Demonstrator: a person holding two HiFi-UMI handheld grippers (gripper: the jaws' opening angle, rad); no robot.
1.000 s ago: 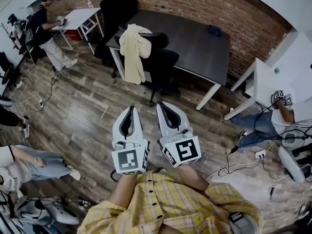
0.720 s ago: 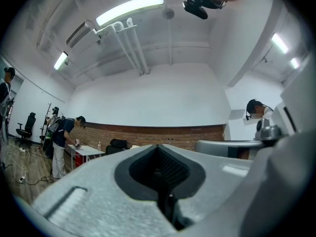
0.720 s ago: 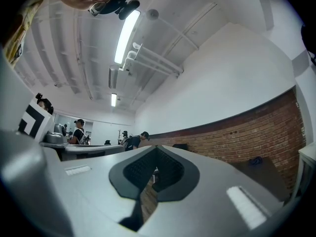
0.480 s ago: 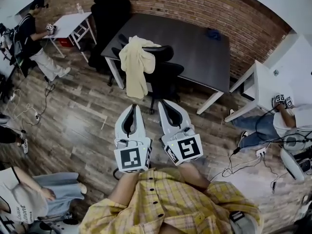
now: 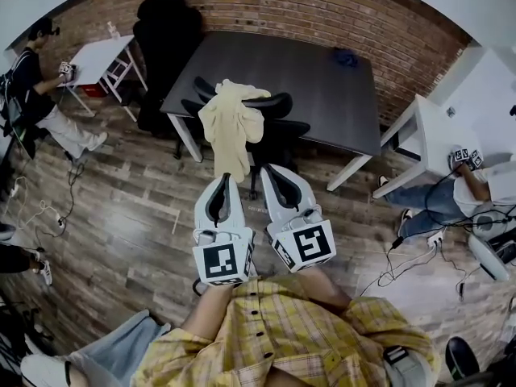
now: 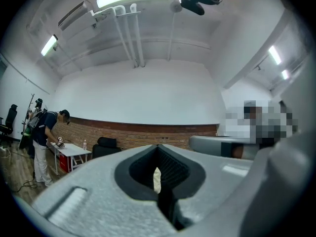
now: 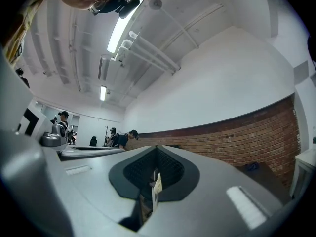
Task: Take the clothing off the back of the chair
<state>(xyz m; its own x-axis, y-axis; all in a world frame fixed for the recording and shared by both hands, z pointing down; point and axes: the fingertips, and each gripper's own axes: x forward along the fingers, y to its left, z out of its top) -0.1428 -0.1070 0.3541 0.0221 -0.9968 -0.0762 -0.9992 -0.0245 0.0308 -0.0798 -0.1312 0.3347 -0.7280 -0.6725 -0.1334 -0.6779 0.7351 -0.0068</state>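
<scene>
A cream-coloured garment (image 5: 232,123) hangs over the back of a black office chair (image 5: 280,131) that stands at a dark table (image 5: 306,75). My left gripper (image 5: 225,177) and right gripper (image 5: 268,170) are side by side, level, pointing at the chair, a short way in front of the garment's lower edge. Both are shut with nothing held. In the left gripper view a sliver of the garment (image 6: 157,179) shows through the gap behind the closed jaws of the left gripper (image 6: 158,149). The right gripper view shows the same sliver of garment (image 7: 157,184) past the right gripper (image 7: 157,149).
A second black chair (image 5: 165,31) stands at the table's far left corner. A person (image 5: 36,95) works at a small white table (image 5: 93,55) on the left. On the right are a white desk (image 5: 439,131), a person sitting on the floor (image 5: 451,200) and cables (image 5: 403,264).
Both grippers have advanced together toward the chair, and the garment now lies much closer to their tips. The jaws stayed shut.
</scene>
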